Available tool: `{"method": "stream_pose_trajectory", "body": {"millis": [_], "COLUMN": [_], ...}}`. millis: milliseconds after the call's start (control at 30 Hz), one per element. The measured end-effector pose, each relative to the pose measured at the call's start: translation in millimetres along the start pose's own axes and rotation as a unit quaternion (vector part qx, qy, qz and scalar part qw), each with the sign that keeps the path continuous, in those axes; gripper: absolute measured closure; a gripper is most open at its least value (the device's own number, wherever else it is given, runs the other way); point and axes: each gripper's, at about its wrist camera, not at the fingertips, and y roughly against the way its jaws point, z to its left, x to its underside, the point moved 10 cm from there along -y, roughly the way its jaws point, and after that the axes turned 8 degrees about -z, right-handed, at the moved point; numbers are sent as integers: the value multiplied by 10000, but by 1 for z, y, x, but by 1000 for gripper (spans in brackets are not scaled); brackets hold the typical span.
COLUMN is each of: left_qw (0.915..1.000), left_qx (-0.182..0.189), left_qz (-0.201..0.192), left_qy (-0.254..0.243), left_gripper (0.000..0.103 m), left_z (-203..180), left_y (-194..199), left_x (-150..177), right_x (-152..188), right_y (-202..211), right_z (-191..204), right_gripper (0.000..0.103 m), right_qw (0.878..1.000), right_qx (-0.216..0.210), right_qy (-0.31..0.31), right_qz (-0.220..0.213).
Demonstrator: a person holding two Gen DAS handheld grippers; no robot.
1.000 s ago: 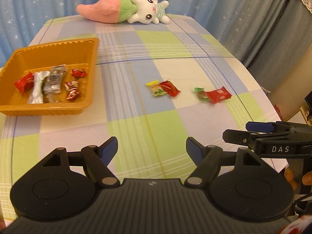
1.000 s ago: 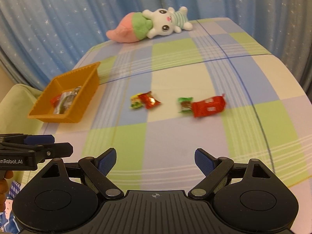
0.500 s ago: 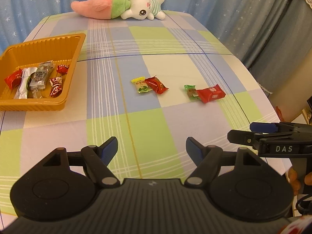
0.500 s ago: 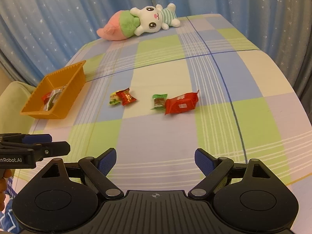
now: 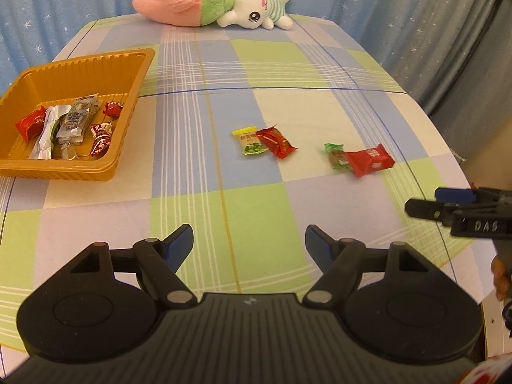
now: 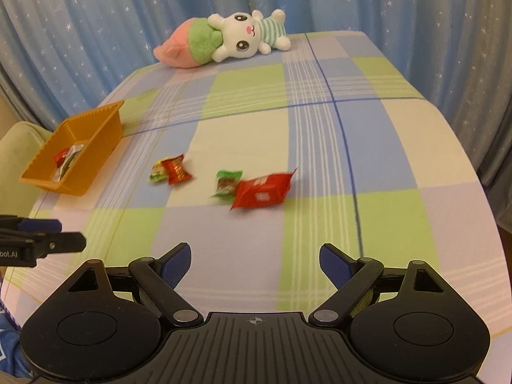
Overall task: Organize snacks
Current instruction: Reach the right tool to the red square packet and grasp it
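Four wrapped snacks lie mid-table in two touching pairs, yellow-green packet (image 5: 250, 141) beside red packet (image 5: 276, 141), green packet (image 5: 336, 156) beside larger red packet (image 5: 369, 163), while the orange tray (image 5: 80, 73) far left holds several more.

Domestic room, likely a home. Shown by: table covered with a pastel checked tablecloth (image 5: 262, 73); blue star-printed curtains (image 6: 96, 32) hung behind; a plush rabbit toy (image 5: 217, 6) laid at the far edge; a green upholstered seat (image 6: 19, 147) placed beside.
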Motion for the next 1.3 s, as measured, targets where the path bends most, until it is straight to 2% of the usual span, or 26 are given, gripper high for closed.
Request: {"method": "stream_pose_trajectory", "body": {"millis": [267,300,367,667,933,1300], "left_qw": [9999,9999,9999,9998,9997,9994], "left_qx": [-133,-133,-135,-113,-28,54], "left_qz": [29,41,62,174,245,305], "left_qy": [17,19,24,-16,-96,-130], "left_gripper": [28,28,28,28,28,28], "left_z": [9,10,11,14,13,13], "left_y": [-14,-16,-20,-34,-45,-53], "left_x": [-6,-7,-8,-14,-19,-20], "right_x": [-33,-36,-42,-56,-49,-25], "right_y": [-24,-28,-37,-79,-91,-67], "right_z": [-10,-9,-7,-3,-8,-7], "right_gripper": [17,20,41,58,62,61], "right_qw": [9992,9989,9984,9974,9975,9982], "right_qx": [-102,-133,-193,-453,-578,-560], "right_qy": [285,338,451,551,394,61], "right_qz": [-271,-292,-292,-140,103,197]}}
